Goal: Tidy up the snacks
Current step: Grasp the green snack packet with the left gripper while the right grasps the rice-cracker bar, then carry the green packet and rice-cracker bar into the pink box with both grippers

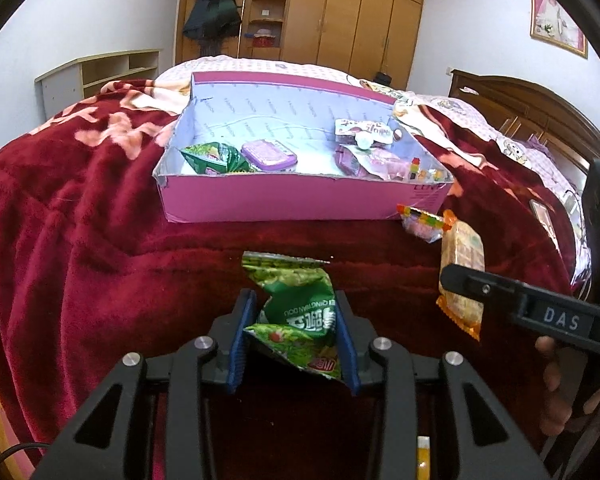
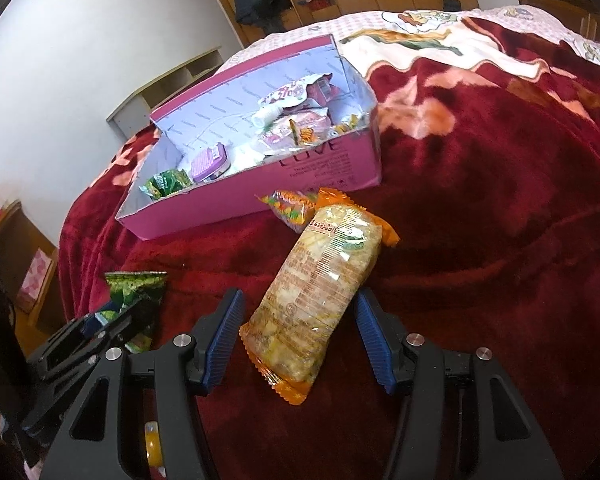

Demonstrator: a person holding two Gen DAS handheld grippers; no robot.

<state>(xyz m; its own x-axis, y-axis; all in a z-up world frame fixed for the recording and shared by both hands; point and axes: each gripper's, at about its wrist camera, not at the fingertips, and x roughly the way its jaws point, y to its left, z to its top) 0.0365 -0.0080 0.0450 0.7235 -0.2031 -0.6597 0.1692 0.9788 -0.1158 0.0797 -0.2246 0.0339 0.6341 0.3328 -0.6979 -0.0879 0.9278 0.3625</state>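
We've got the left gripper point(image 1: 296, 336) clamped on the green pea packet point(image 1: 296, 312); right gripper point(image 2: 300, 336) straddles the orange-edged cracker pack point(image 2: 320, 280), pads not touching.

— What sort of place is this?
— A bedroom in a home: a bed point(image 1: 100, 240) under a dark red plush blanket point(image 1: 80, 200), with a carved wooden headboard point(image 1: 540, 108).
— Anything else?
— A wooden wardrobe point(image 1: 360, 12), coats point(image 1: 212, 8) hanging beside it, and a framed picture point(image 1: 556, 20) on the wall.
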